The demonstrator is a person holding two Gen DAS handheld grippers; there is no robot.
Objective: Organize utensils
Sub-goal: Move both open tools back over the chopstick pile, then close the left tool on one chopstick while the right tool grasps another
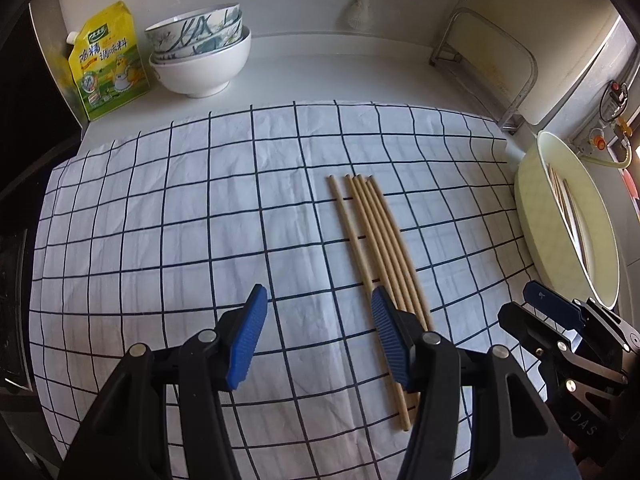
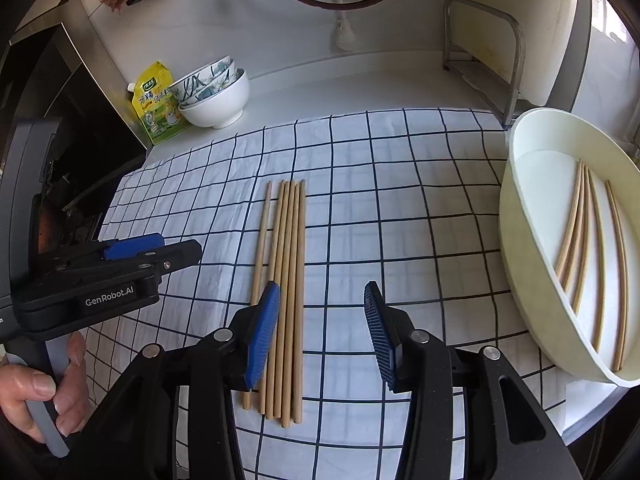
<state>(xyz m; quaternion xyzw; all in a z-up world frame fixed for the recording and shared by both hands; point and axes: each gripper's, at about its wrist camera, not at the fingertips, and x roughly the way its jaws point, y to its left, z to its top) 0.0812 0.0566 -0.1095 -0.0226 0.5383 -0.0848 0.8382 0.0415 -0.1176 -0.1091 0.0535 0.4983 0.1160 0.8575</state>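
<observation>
Left wrist view. Nearest: left tool [image 1: 318,336], jaws held wide, nothing gripped, hung low over the checked cloth [image 1: 180,220] on the counter [image 1: 304,76]. Its right pad is seen over the near ends of the loose chopsticks [image 1: 370,240]; contact cannot be told. Far left: seasoning pouch [image 1: 108,60] and stacked bowls [image 1: 202,54]. Right edge: pale tray [image 1: 532,216].

Right wrist view. Nearest: right tool [image 2: 322,334], jaws wide, empty, its left pad above the chopstick bundle [image 2: 286,280]. Five or six sticks are counted, lying near-to-far, mostly touching. They are judged light, stiff, smooth and prone to rolling; a pinch near mid-length is advised. More chopsticks [image 2: 580,240] lie in the tray [image 2: 516,216], right. Only the tray's raised wall is judged to need clearing.
</observation>
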